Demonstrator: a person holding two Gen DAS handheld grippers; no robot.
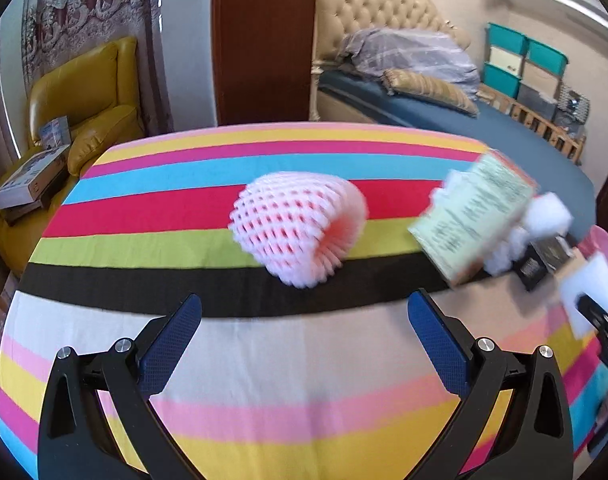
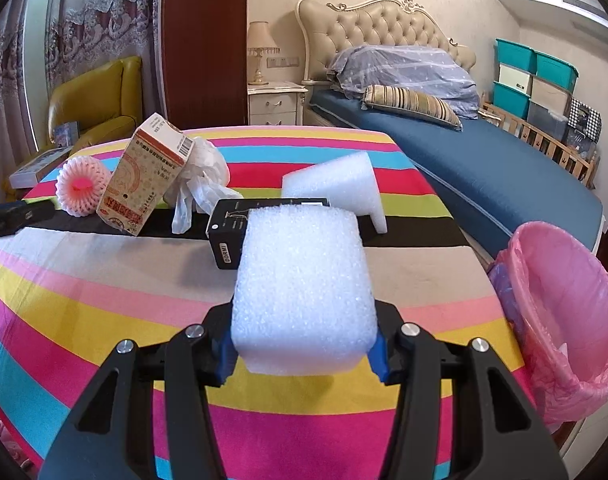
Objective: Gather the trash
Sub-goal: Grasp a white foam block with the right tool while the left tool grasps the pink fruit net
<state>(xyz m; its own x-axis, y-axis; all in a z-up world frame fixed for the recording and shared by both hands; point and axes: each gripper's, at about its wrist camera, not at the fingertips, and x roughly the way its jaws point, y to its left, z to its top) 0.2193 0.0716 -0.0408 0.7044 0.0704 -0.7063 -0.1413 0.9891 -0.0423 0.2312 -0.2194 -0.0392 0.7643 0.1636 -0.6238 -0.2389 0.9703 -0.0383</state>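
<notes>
The left gripper [image 1: 304, 324] points down at a slant, jaws wide apart and empty; the right gripper [image 2: 302, 354] clamps a foam block [image 2: 304, 288].

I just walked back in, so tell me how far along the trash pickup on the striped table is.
Done: nothing I can confirm; the pink-lined bin shows no trash from this angle.
In hand: the right gripper is clamped on a white foam block; the left gripper is open, facing the foam fruit net.
Left: that net, the carton, the plastic bag, the black box and a second foam piece.
</notes>
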